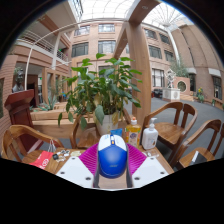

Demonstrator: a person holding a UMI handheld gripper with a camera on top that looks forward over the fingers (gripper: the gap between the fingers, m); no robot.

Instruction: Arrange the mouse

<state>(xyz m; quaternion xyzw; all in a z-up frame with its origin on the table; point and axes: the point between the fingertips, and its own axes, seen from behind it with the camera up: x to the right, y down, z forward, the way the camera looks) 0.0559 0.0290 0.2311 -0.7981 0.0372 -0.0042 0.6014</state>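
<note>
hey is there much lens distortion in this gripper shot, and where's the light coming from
Gripper view: strong fisheye bending, the building columns curve inward; daylight comes from the glass roof, which is blown out; the blue mouse between the gripper jaws carries a soft highlight; the potted plant behind it looks evenly lit.

One blue computer mouse (pixel 112 157). One two-finger gripper (pixel 112 170), with two magenta pads (pixel 90 158). One leafy potted plant (pixel 100 92). One white bottle (pixel 150 137). One yellow carton (pixel 133 134). Three wooden chairs (pixel 170 120). One wooden table (pixel 65 160).
</note>
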